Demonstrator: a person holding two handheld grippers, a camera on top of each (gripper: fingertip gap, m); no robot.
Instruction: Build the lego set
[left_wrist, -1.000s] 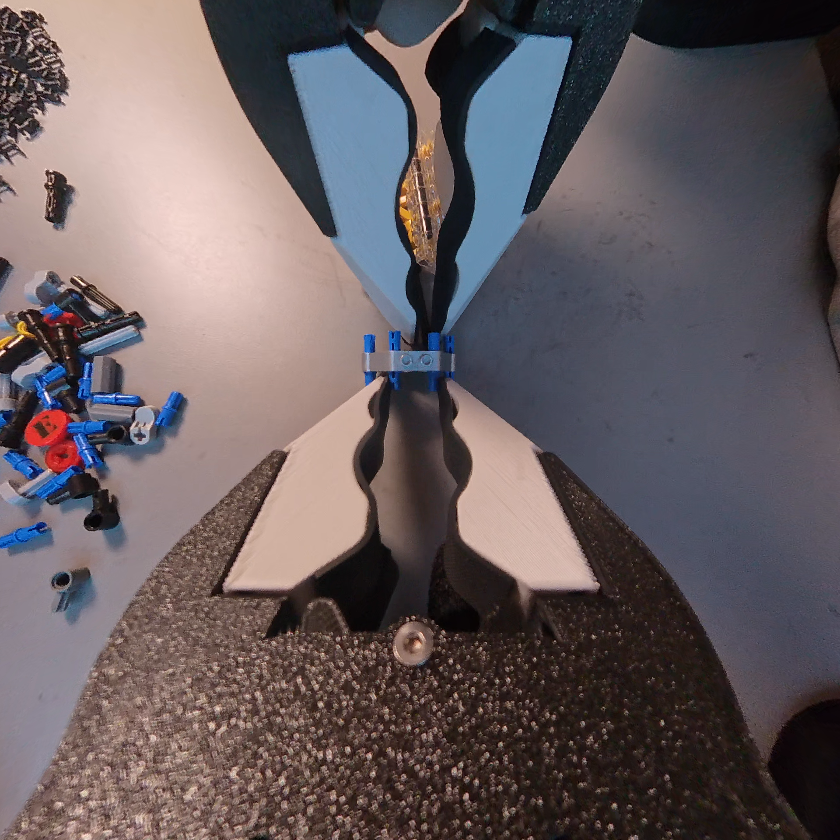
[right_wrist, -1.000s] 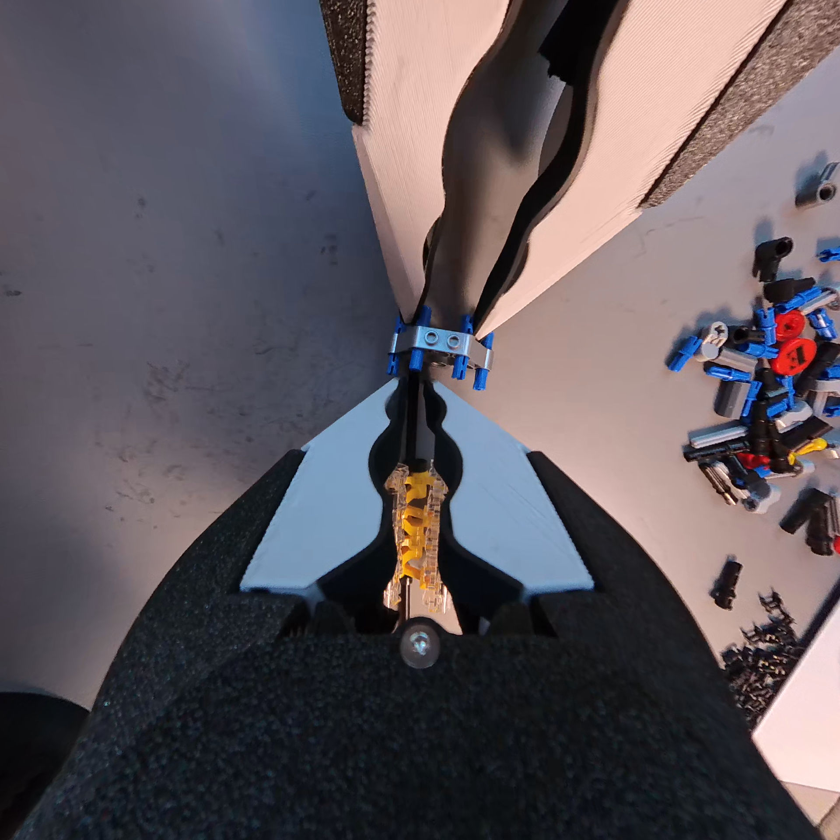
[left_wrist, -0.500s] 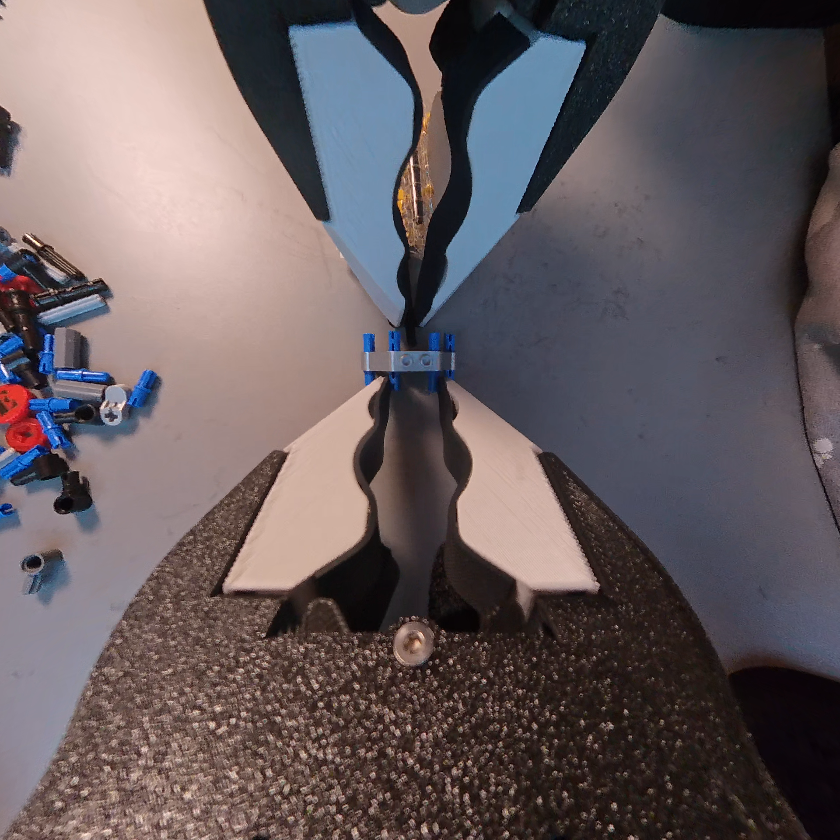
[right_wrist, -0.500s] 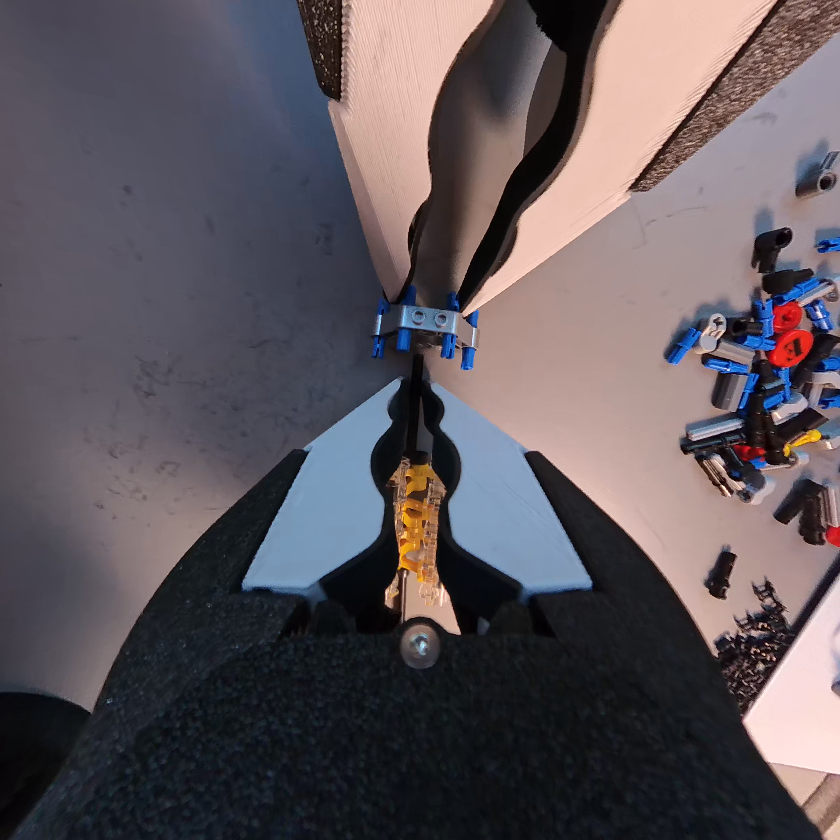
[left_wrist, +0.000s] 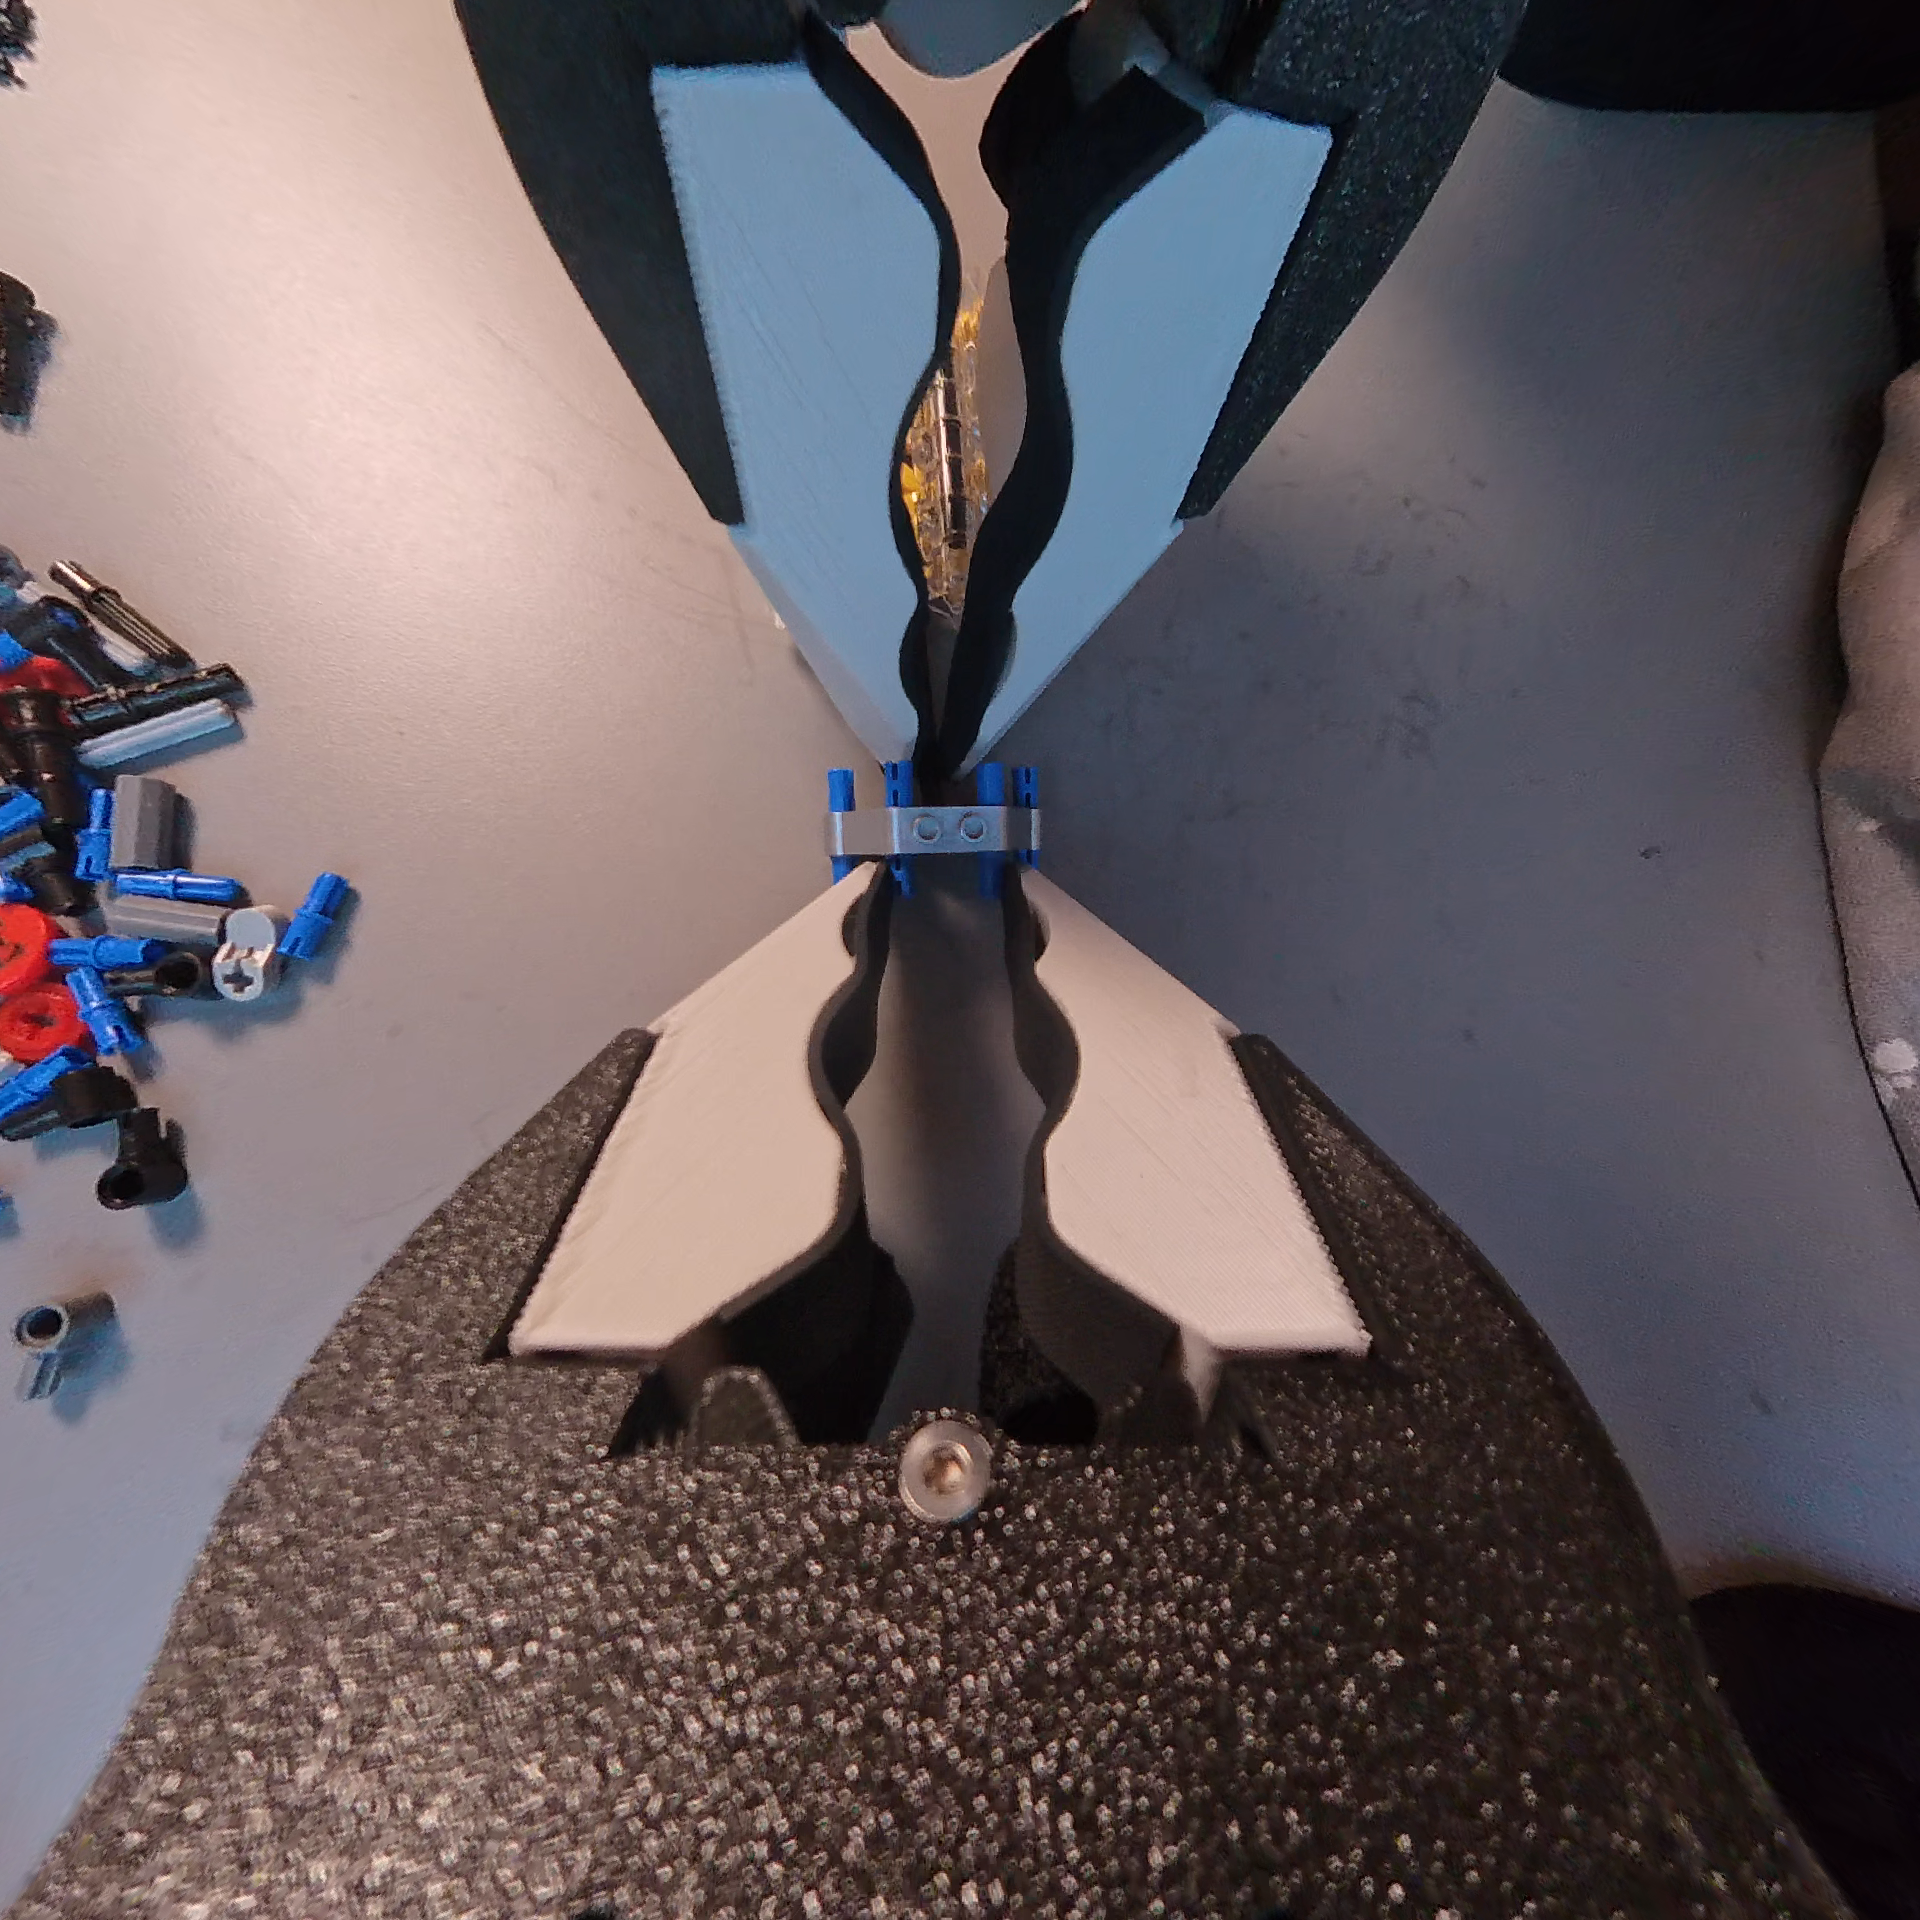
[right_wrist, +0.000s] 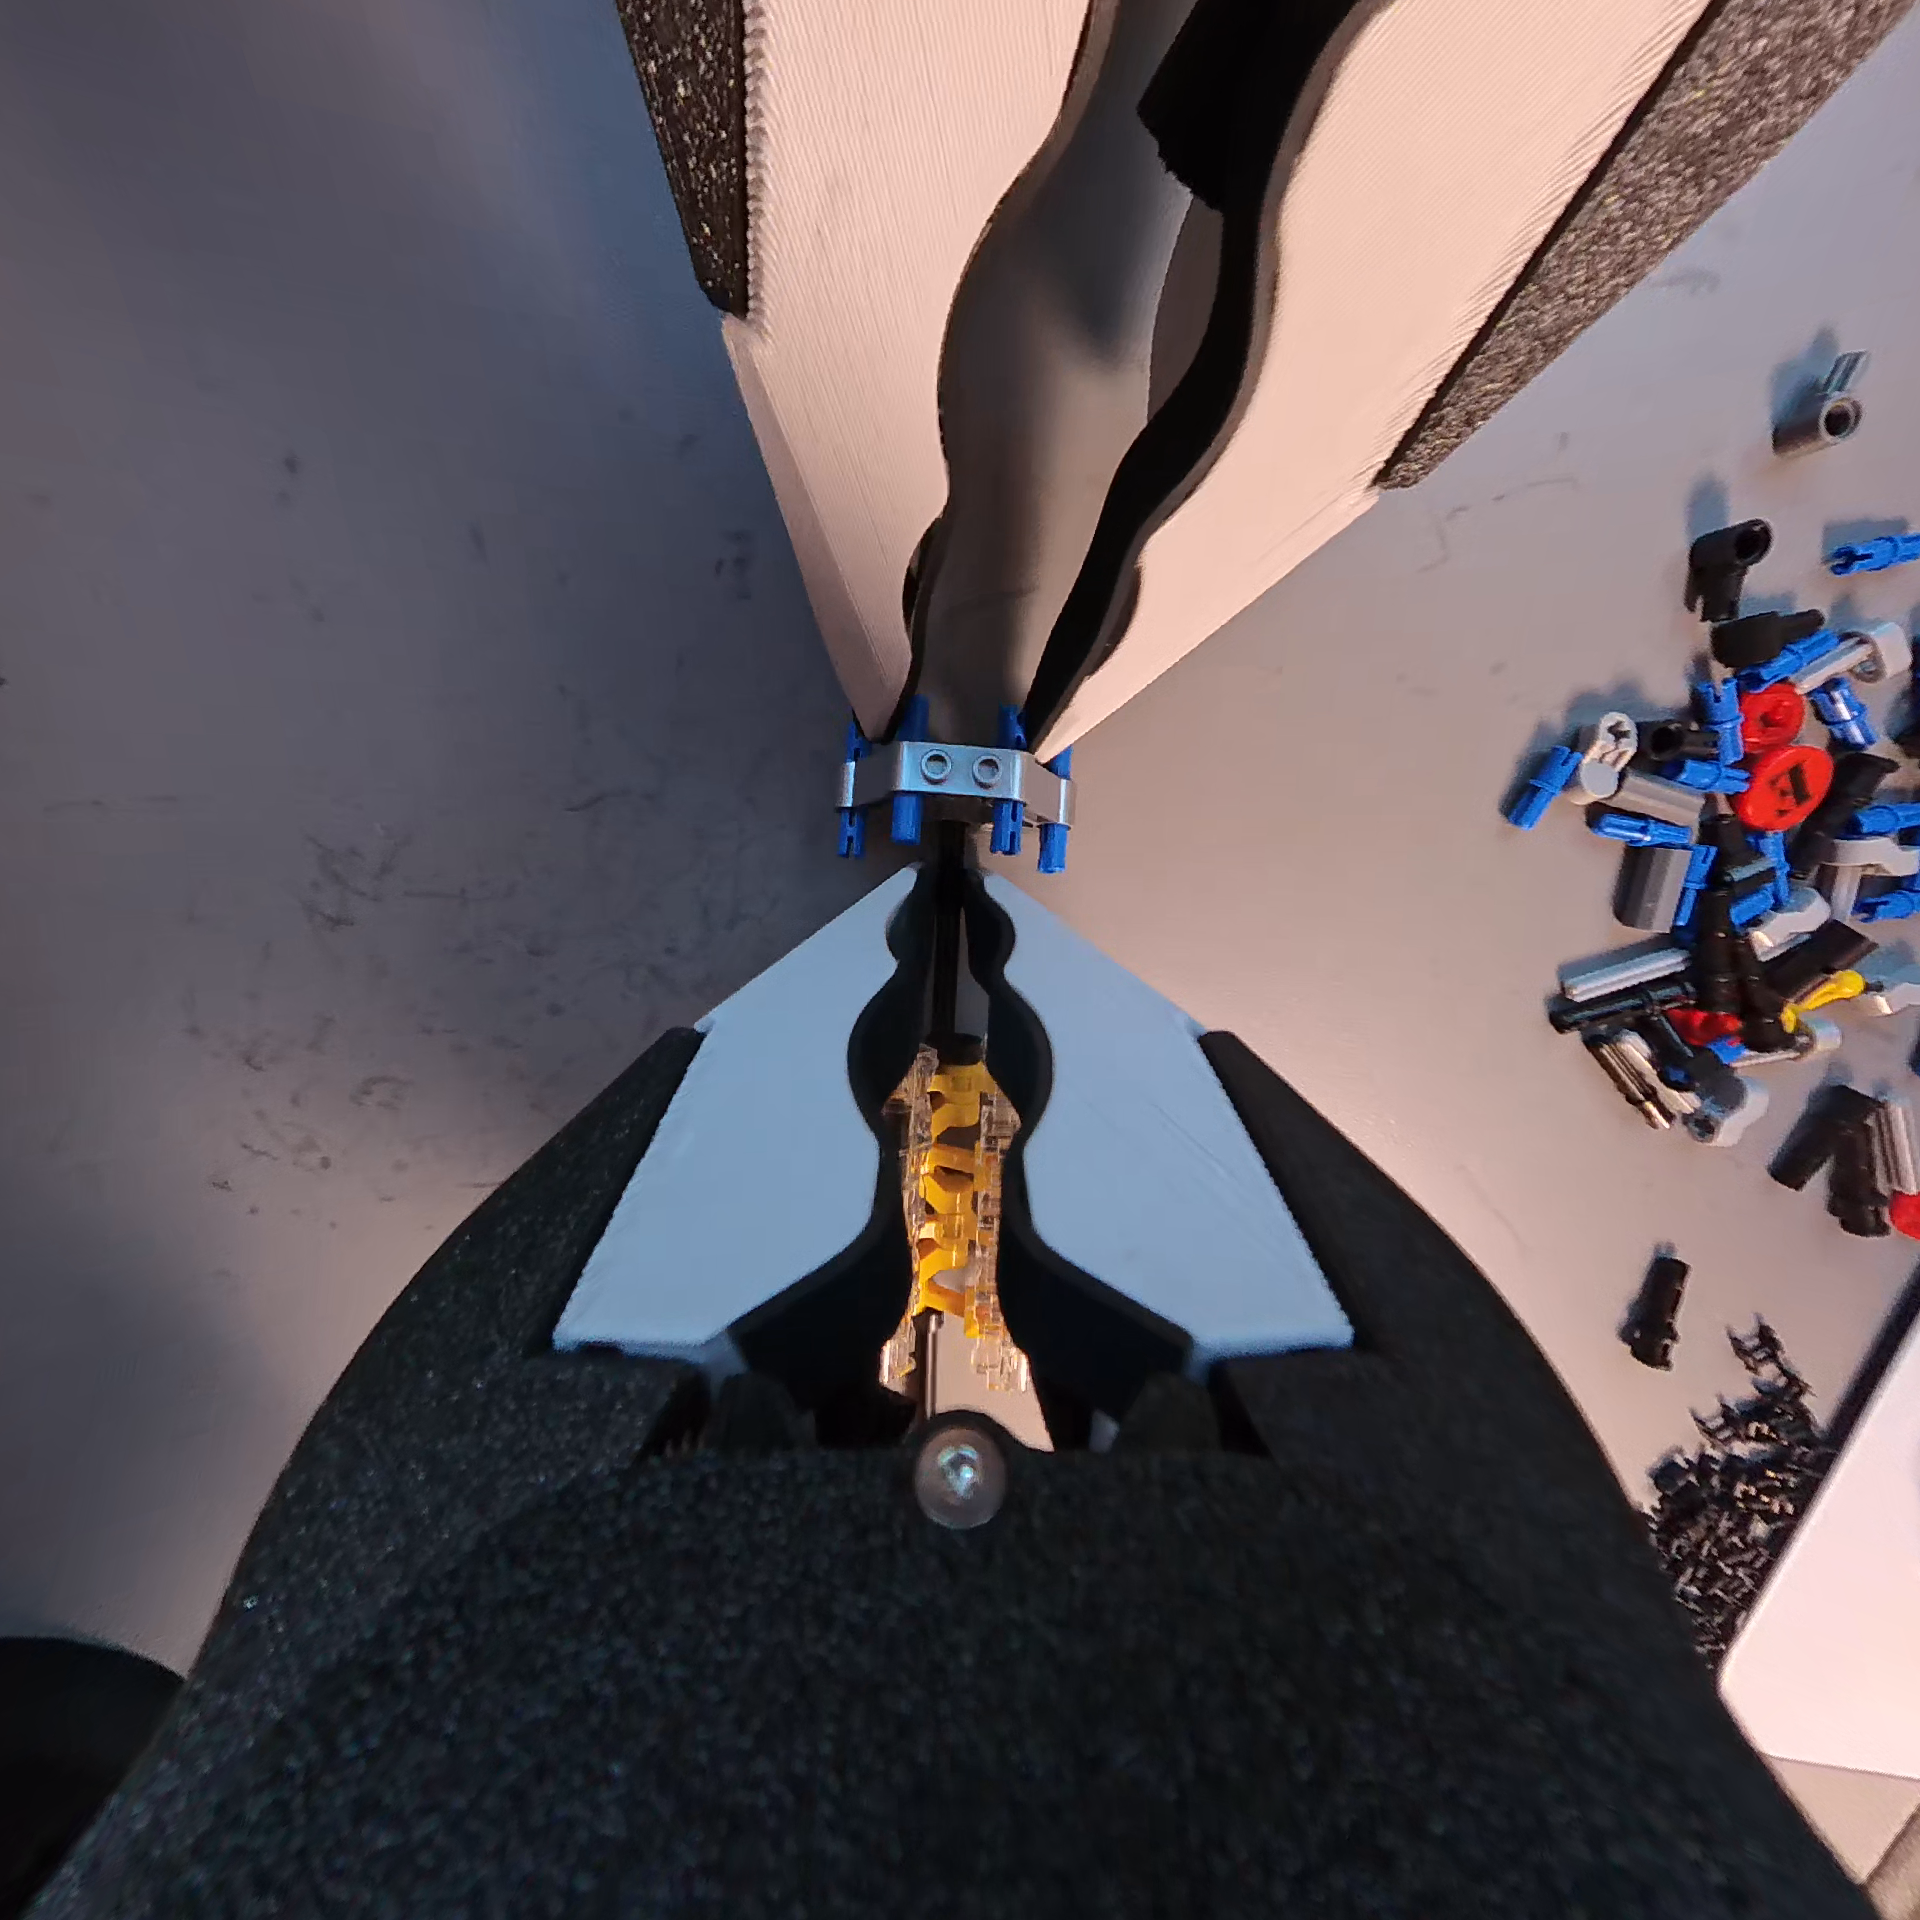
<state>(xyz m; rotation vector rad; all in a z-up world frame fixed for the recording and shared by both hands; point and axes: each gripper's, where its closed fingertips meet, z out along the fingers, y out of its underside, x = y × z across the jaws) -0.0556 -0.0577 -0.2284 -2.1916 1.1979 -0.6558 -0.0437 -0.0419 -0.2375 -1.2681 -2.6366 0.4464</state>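
- Loose small parts (left_wrist: 125, 914), blue, black, red and grey, lie scattered on the grey surface (left_wrist: 1455, 727), well clear of both tools.
- The left hand-held gripper (left_wrist: 940, 883) is clenched on the grey beam with blue pins (left_wrist: 932, 828), bracing it in mid-air.
- The right hand-held gripper (right_wrist: 948, 878) meets it head-on, clamped on a black axle (right_wrist: 945, 935) carrying a clear-and-yellow piece (right_wrist: 951, 1195), the axle tip at the beam.

A hobby or lab workbench: grey tabletop (left_wrist: 416, 520) strewn with small plastic building parts (right_wrist: 1766, 883)
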